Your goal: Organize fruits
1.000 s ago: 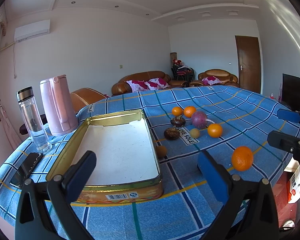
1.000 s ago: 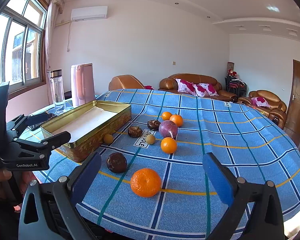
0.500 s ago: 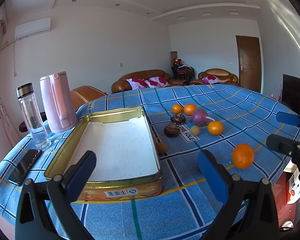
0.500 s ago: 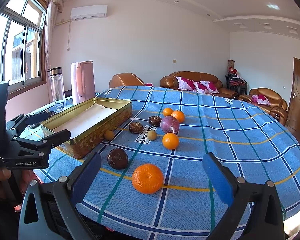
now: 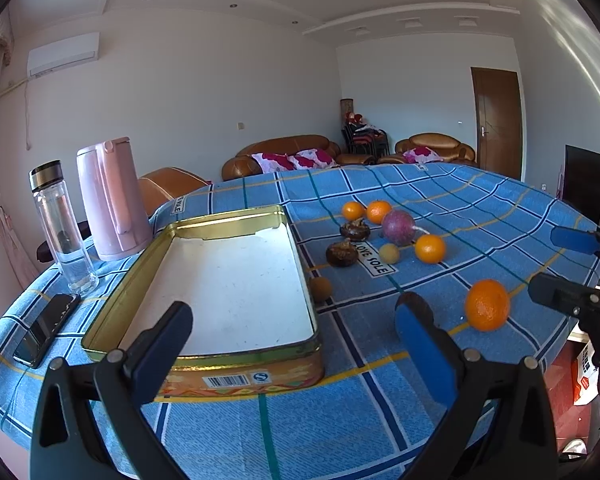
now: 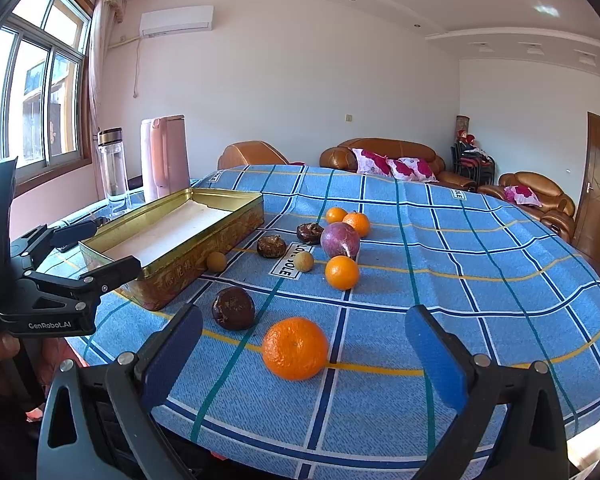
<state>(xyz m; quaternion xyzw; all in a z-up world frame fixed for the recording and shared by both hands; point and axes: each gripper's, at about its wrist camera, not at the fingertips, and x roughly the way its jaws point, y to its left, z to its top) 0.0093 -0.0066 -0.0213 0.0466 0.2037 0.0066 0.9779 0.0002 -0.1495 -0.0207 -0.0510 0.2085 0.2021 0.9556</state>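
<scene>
Both views have edged nearer the table; the right gripper (image 6: 304, 354), jaws apart and empty like the left gripper (image 5: 294, 344), frames the nearest mandarin (image 6: 295, 348) on the tablecloth (image 6: 460, 240). Soft, light, prone to rolling: grip its equator gently.

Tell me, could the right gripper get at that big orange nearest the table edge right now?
Probably yes. The right gripper is open, and the big orange sits straight ahead between its fingers, with bare tablecloth around it. The dark fruit lies off to one side, apart.
</scene>
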